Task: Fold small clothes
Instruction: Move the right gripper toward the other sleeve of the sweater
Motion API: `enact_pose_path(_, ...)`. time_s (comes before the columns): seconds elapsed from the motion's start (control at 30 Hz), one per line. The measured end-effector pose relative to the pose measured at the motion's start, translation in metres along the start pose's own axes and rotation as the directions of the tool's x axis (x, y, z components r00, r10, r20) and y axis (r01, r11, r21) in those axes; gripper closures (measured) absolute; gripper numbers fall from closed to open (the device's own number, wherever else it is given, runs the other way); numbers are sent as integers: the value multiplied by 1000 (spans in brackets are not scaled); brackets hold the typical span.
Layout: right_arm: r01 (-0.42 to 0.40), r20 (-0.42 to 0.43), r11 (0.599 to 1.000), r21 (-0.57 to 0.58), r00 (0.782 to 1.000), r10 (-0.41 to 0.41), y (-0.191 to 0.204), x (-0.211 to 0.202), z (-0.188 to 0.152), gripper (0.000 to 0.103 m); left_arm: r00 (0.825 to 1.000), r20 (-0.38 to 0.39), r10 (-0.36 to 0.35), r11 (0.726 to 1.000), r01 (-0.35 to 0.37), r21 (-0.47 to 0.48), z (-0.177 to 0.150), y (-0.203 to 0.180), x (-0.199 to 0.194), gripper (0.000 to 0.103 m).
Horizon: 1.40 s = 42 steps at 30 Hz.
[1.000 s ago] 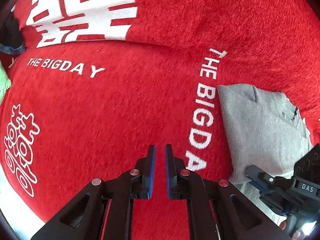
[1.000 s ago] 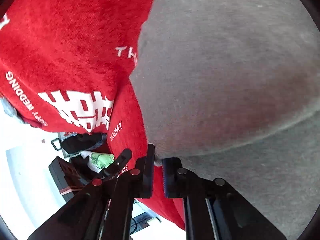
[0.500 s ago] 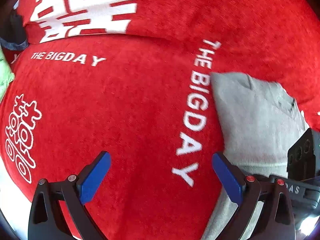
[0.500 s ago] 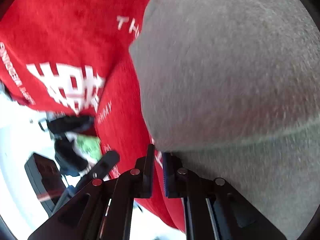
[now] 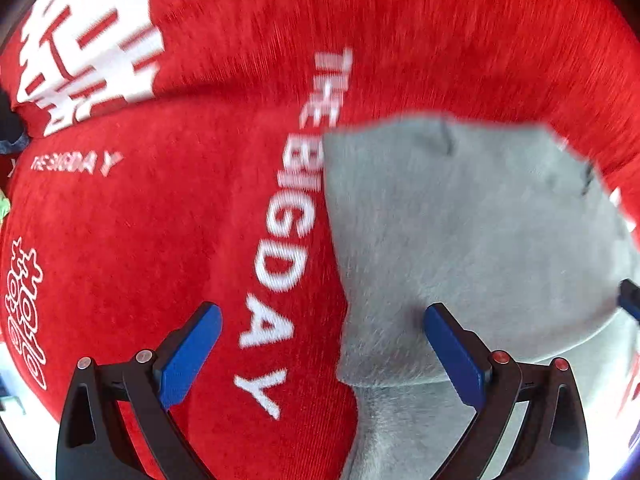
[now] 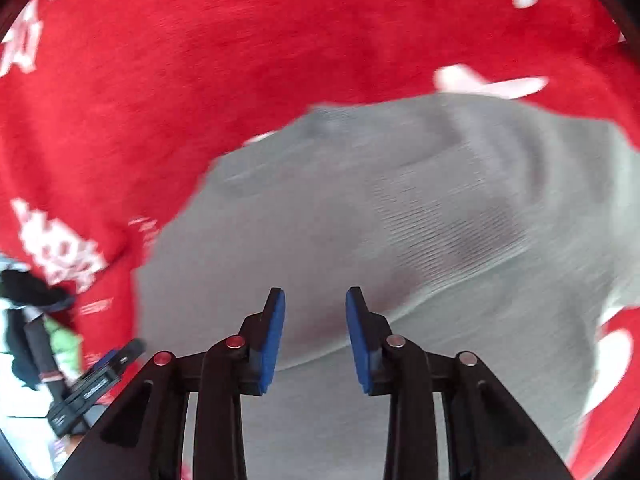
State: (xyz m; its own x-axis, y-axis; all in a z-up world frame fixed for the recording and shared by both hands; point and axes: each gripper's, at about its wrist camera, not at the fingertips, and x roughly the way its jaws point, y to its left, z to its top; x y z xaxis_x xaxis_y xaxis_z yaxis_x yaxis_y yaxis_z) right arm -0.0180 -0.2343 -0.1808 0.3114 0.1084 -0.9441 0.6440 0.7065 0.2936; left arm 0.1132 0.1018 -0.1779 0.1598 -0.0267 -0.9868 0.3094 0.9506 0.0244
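A small grey garment [image 5: 460,240] lies folded over itself on a red cloth [image 5: 180,220] printed with white "THE BIG DAY" lettering. My left gripper [image 5: 322,316] is wide open and empty, straddling the garment's left edge. In the right wrist view the same grey garment [image 6: 360,208] fills the middle, with a fold edge running across it. My right gripper [image 6: 315,300] is open and empty just above the garment, its blue pads apart. The right gripper's tip shows at the left view's right edge [image 5: 630,300].
The red cloth [image 6: 200,60] covers the whole work surface. At the far left of the right wrist view, past the cloth's edge, are a black garment [image 6: 24,288], a green item [image 6: 60,340] and the left gripper's body [image 6: 92,384].
My right gripper has let go of the grey garment's edge and opened. My left gripper, shut a second ago, opened wide and moved right over the garment's left edge.
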Motion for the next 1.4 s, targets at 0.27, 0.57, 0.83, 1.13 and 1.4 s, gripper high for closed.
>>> enact_pose_path(0.27, -81, -71, 990, 117, 994, 89, -41, -22, -42, 74, 998, -41, 37, 999, -37, -2, -17, 14, -16, 0)
enact_pose_path(0.57, -102, -134, 982, 160, 983, 124, -58, -81, -85, 47, 998, -58, 9, 999, -7, 36, -48, -10, -89, 0)
enact_pose_path(0.83, -113, -164, 969, 217, 975, 151, -60, -122, -97, 31, 992, -86, -90, 995, 93, 34, -89, -47, -137, 0)
enact_pose_path(1.13, -147, -151, 974, 173, 973, 174, -59, -160, -73, 22, 991, -23, -129, 990, 130, 50, -99, -78, -185, 0)
enact_pose_path(1.4, -175, -136, 981, 87, 973, 185, -66, -178, -46, 21, 994, -17, -105, 993, 106, 49, -98, -120, -207, 0)
